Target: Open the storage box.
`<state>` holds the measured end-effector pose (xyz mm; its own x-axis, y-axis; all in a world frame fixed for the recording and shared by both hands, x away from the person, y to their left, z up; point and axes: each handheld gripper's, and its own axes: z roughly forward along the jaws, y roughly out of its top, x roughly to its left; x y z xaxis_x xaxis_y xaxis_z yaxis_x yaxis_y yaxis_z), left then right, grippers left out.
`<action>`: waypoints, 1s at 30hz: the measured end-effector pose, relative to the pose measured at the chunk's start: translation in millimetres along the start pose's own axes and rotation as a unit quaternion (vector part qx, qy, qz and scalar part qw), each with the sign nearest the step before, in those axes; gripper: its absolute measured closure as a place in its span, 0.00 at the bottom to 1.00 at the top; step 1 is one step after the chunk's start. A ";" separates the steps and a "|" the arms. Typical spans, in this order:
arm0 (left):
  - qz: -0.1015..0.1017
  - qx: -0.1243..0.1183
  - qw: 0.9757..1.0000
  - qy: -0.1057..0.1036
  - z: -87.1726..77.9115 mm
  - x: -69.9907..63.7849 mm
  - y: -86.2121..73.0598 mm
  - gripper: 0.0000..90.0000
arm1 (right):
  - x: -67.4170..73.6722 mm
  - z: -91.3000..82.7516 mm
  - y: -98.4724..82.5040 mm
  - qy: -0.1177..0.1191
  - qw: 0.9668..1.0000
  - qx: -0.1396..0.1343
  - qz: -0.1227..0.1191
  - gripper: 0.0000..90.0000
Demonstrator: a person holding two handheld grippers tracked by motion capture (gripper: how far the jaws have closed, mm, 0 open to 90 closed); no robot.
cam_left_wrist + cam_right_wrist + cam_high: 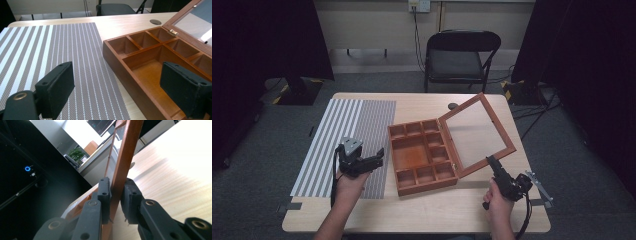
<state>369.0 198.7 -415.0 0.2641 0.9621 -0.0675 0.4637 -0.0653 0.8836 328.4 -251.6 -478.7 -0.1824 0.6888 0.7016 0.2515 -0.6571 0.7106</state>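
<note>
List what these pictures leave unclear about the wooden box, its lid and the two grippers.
- Wooden box, left gripper view: near compartments hidden behind the left gripper and cut off by the bottom edge.
- Lid, right gripper view: shown edge-on, top cut off; the glass panel cannot be judged.
- Right gripper, high view: too small to show the pads' contact on the frame.
- Box hinge: tiny, detail unreadable.

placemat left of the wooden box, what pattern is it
The placemat is grey woven with white stripes, wide on one side and thin near the box; clearest in the left gripper view.

High view overhead, gripper views close, sharing box (pixel 424 157)
</note>
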 end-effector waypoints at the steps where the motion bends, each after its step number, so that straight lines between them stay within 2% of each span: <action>1: 0.002 0.002 1.000 0.001 -0.3 0.5 -0.6 0.13 | -1.7 -0.3 -0.5 -0.001 1.000 0.002 0.006 0.87; 11: -0.003 0.004 1.000 0.001 1.4 2.5 -9.3 0.13 | -17.7 0.0 -6.4 -0.004 0.997 0.001 0.073 0.86; 15: -0.008 0.004 1.000 0.000 1.1 2.8 -10.6 0.13 | -24.0 -0.8 -10.0 -0.013 0.993 0.008 0.114 0.85; 19: -0.009 0.003 1.000 0.000 1.1 2.8 -10.6 0.13 | -28.0 -1.2 -13.2 -0.028 0.989 0.014 0.144 0.84; 24: -0.009 0.003 1.000 -0.001 1.0 2.4 -10.6 0.13 | -32.7 -1.2 -16.9 -0.049 0.984 0.024 0.171 0.82; 27: -0.007 0.003 1.000 -0.001 0.4 3.0 -10.4 0.13 | -35.1 -1.5 -19.5 -0.056 0.982 0.028 0.181 0.81; 30: -0.006 0.003 1.000 -0.001 0.1 3.6 -10.5 0.13 | -37.5 -1.2 -21.8 -0.060 0.978 0.030 0.197 0.80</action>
<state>365.2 202.8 -424.5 0.2605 0.9623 -0.0780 0.4720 -0.0564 0.8798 328.6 -263.5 -520.4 0.0525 0.4182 0.9068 0.3351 -0.8628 0.3785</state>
